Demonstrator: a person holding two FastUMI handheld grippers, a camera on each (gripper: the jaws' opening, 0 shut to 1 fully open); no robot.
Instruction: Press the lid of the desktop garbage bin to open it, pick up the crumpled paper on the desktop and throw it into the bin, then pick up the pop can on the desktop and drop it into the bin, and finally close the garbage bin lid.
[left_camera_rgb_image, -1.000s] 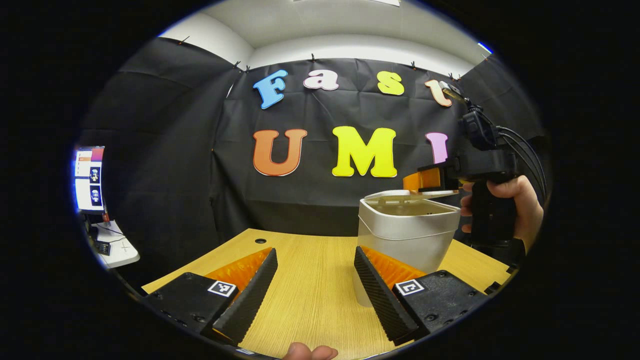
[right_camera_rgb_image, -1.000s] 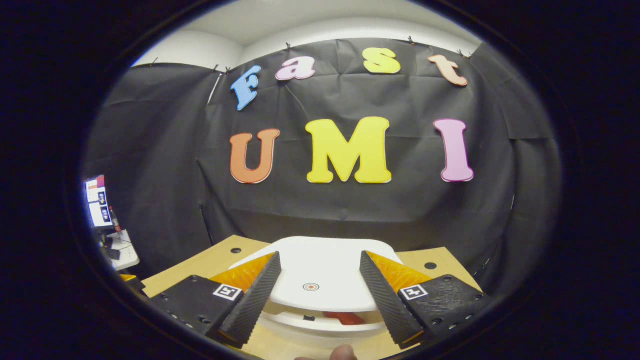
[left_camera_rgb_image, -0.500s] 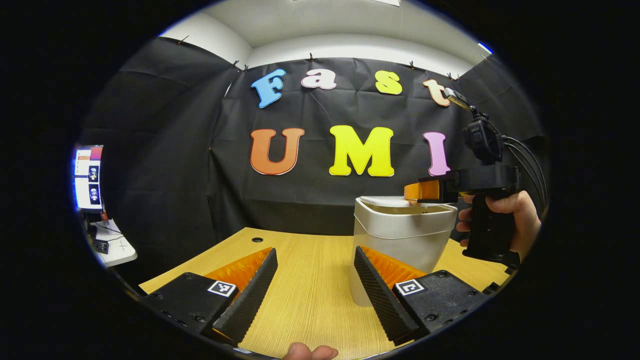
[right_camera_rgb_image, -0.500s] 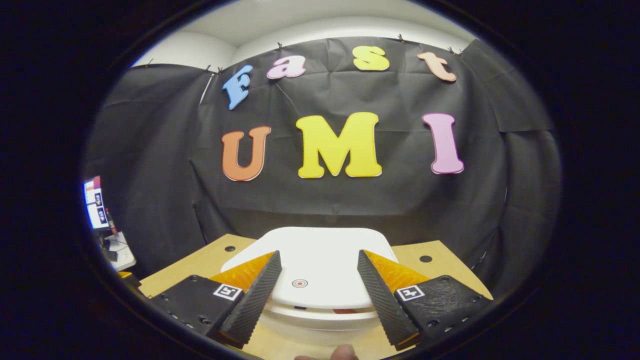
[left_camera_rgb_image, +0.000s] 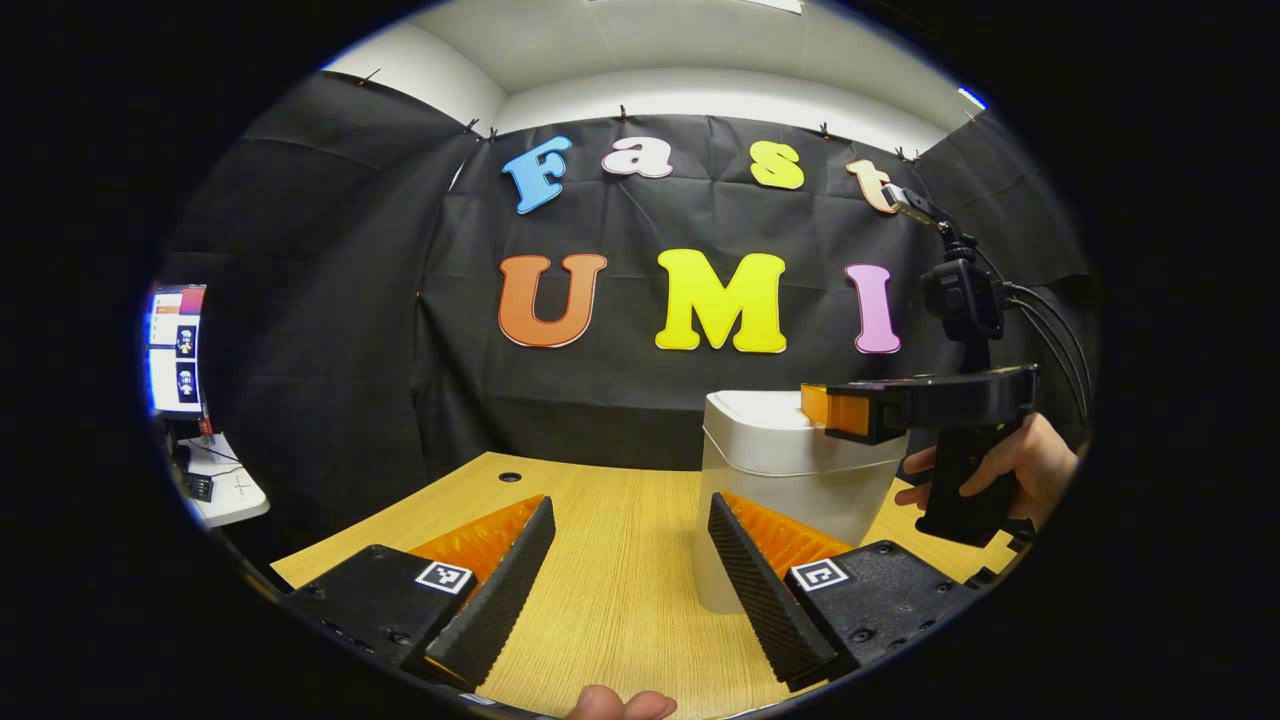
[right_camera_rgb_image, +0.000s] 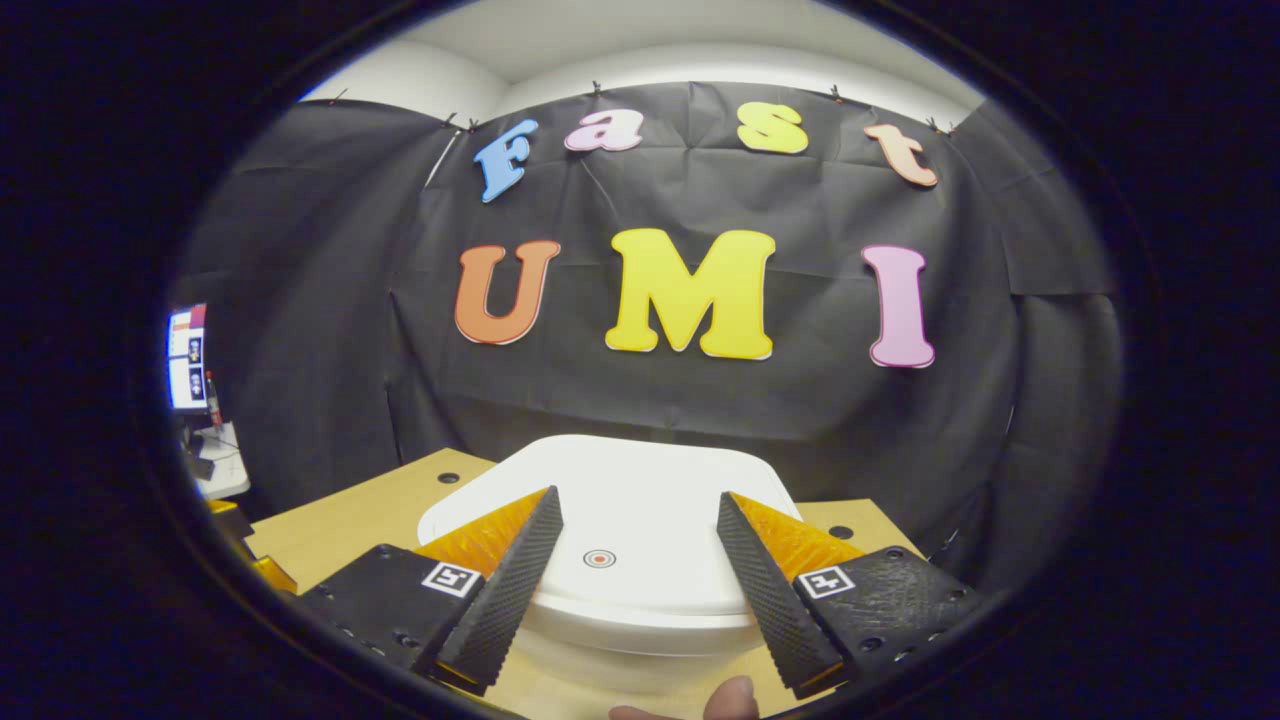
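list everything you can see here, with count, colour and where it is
garbage bin: 1, white, on the desk toward its right side, lid down
lid: 1, white with a small red ring mark, flat on the bin top
desk: 1, light wood, two round cable holes near the back edge
side table: 1, white, far left, beyond the desk
screen: 1, lit, above the side table
left hand-held gripper: 1, open, low over the desk, beside the bin
right hand-held gripper: 1, open, over the lid
hand: 1, holding the right gripper's handle
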